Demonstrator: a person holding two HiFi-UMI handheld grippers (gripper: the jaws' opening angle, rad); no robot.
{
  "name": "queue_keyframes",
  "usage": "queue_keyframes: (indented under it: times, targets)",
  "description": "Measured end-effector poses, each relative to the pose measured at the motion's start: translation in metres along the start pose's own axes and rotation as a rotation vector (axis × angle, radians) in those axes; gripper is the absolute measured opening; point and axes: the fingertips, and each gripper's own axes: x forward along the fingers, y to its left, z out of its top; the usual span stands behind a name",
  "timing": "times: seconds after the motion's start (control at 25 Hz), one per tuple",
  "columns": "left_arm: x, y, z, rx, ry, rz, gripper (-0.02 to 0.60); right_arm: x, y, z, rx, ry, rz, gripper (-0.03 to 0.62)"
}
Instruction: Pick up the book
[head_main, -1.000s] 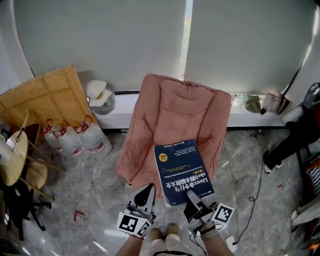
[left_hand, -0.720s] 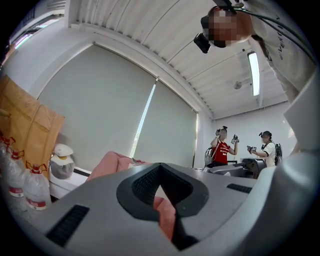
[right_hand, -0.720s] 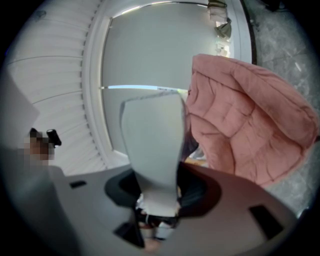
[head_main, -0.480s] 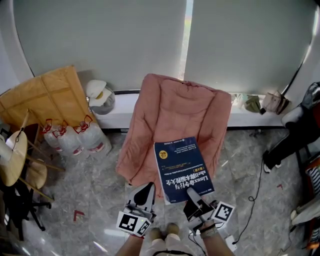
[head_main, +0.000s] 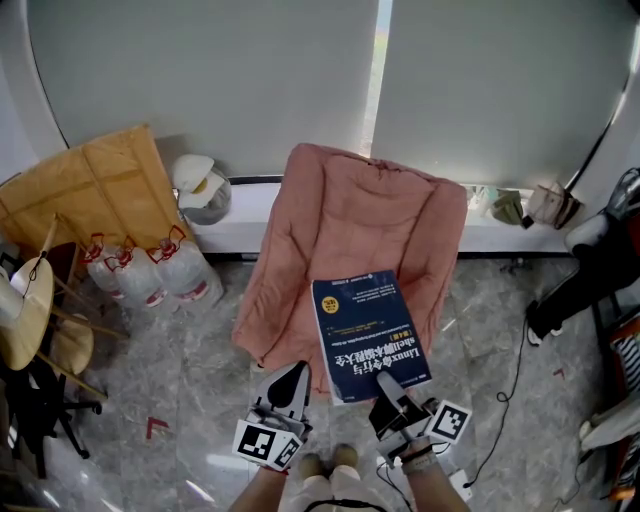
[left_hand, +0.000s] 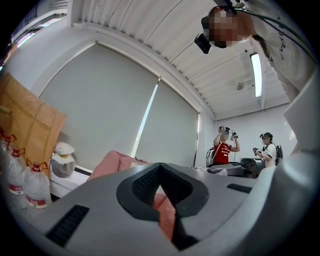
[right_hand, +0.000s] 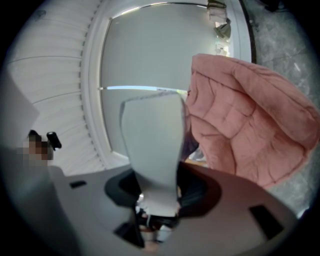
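Observation:
A dark blue book (head_main: 370, 335) with white print hangs face up over the front of a pink padded chair (head_main: 360, 215). My right gripper (head_main: 388, 385) is shut on the book's near edge. In the right gripper view the book's pale page edge (right_hand: 152, 150) stands up from between the jaws, with the pink chair (right_hand: 245, 130) to its right. My left gripper (head_main: 293, 380) hovers to the left of the book, apart from it, with its fingers together and nothing in them. In the left gripper view its dark pads (left_hand: 162, 200) meet, and a strip of the pink chair (left_hand: 115, 162) shows beyond.
Several large water bottles (head_main: 150, 280) and flattened cardboard (head_main: 90, 195) stand at the left, by a wooden stool (head_main: 30, 310). A low window ledge (head_main: 230, 225) runs behind the chair. A black bag (head_main: 590, 280) and a cable (head_main: 515, 380) lie at the right. Two people (left_hand: 225, 147) stand across the room.

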Motion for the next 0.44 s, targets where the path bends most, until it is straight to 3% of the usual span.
queue_keyframes:
  times: [0.44]
  targets:
    - [0.005,0.013,0.002,0.002,-0.002,0.005,0.006,0.011,-0.003,0.007,0.003,-0.006,-0.006,0.181]
